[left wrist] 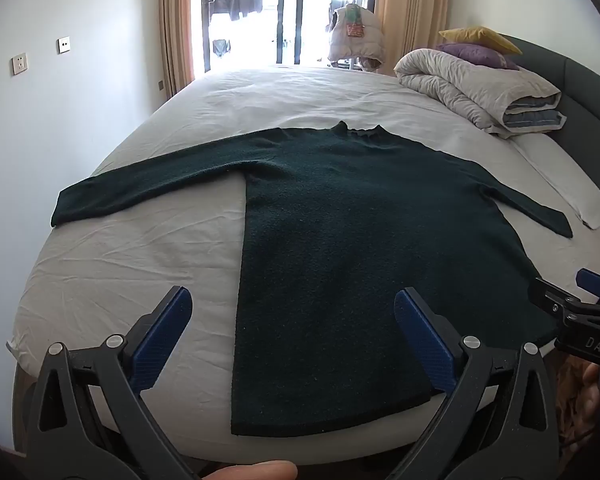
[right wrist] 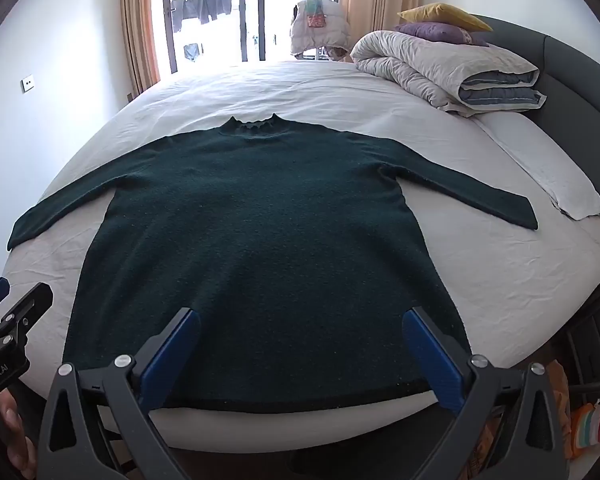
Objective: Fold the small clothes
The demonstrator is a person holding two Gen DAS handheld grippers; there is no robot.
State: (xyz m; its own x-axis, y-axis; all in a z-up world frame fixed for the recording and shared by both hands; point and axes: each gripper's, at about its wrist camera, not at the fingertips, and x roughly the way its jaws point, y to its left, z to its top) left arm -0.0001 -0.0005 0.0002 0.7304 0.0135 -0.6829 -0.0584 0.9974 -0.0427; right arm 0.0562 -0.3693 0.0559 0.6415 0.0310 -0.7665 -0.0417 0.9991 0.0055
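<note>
A: What is laid out on the bed [right wrist: 480, 280]?

B: A dark green sweater [right wrist: 260, 240] is spread flat, sleeves out, neck toward the window, hem at the near edge.

A: And the tools?

B: The right tool [right wrist: 300, 356] is held wide over the hem; the left tool [left wrist: 292, 340], equally wide and empty, is poised at the hem's left corner. Neither touches cloth; the long axis runs straight away from both.

I see a fuzzy, matt dark-green knit sweater [right wrist: 260, 240] on the bed's [right wrist: 500, 280] creased white cotton-like sheet; my fingers [right wrist: 172, 356] carry ribbed blue plastic pads on matt black frames.
</note>
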